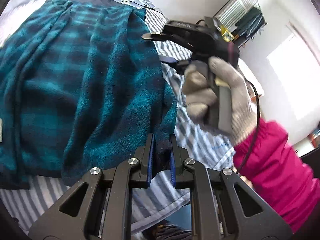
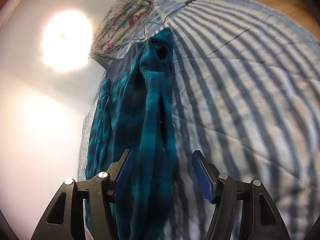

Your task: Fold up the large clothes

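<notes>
A large teal and navy plaid fleece garment (image 1: 80, 84) lies on a striped bed (image 1: 200, 140). My left gripper (image 1: 162, 140) is shut on a dark corner of the garment at its near right edge. My right gripper (image 1: 156, 48) shows in the left wrist view, held by a gloved hand beside the garment's right edge, jaws apart. In the right wrist view the right gripper (image 2: 163, 158) is open and empty, its blue pads (image 2: 125, 172) either side of a bunched fold of the garment (image 2: 146, 104).
The bed has a blue and white striped cover (image 2: 240, 80). A folded floral quilt (image 2: 124, 18) lies at the bed's far end by the wall. Black cables (image 1: 128, 0) run over the bed beyond the garment. A window (image 1: 292, 74) is on the right.
</notes>
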The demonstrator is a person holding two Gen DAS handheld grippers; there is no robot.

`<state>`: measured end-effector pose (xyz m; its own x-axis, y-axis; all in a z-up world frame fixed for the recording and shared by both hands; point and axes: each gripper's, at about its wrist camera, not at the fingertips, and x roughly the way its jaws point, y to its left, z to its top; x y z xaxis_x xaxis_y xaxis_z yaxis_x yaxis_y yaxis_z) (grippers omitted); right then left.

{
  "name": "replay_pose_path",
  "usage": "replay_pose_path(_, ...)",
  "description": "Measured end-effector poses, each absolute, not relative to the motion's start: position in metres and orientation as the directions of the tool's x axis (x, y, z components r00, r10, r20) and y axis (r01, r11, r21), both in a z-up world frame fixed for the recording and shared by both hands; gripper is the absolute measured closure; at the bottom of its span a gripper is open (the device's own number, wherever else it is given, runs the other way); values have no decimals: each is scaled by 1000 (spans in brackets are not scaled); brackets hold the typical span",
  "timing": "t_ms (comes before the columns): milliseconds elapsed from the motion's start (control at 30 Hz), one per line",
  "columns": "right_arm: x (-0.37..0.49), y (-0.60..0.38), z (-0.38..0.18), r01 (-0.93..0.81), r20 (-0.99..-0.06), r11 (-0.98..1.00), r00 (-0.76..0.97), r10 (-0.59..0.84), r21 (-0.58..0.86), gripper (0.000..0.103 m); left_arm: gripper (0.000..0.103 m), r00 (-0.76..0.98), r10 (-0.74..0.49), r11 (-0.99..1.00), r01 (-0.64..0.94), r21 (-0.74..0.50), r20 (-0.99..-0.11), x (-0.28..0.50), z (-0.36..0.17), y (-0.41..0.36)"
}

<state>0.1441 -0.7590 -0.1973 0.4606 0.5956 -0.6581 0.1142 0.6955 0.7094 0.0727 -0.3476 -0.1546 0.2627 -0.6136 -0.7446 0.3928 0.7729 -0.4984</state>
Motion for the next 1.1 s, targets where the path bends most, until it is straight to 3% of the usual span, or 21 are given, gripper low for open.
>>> replay_pose_path(33, 148, -754, -200, 120, -667, 700, 449, 594, 704, 48, 91, 268, -596, 783, 400, -476, -757, 71, -154, -348)
replay_pose_path(100, 154, -747, -203, 121, -675, 702, 428, 601, 701, 77, 91, 292, -548, 809, 421, -409, -784, 68, -153, -351)
replay_pose_path(200, 157, -732, -194, 96, -699, 742, 433, 569, 663, 90, 91, 312, -507, 824, 450, -346, -803, 65, -151, -357)
replay_pose_path(333, 159, -712, -170, 55, -749, 821, 447, 489, 568, 93, 91, 315, -519, 820, 446, -360, -795, 64, -150, -352)
replay_pose_path(700, 165, -637, -111, -86, -825, 949, 475, 308, 305, 94, 91, 312, -654, 756, 307, -578, -689, 85, -141, -296)
replay_pose_path(1100, 186, -516, -121, -268, -883, 958, 416, 215, 107, 94, 91, 365, -624, 769, 128, -627, -691, 89, -157, -213)
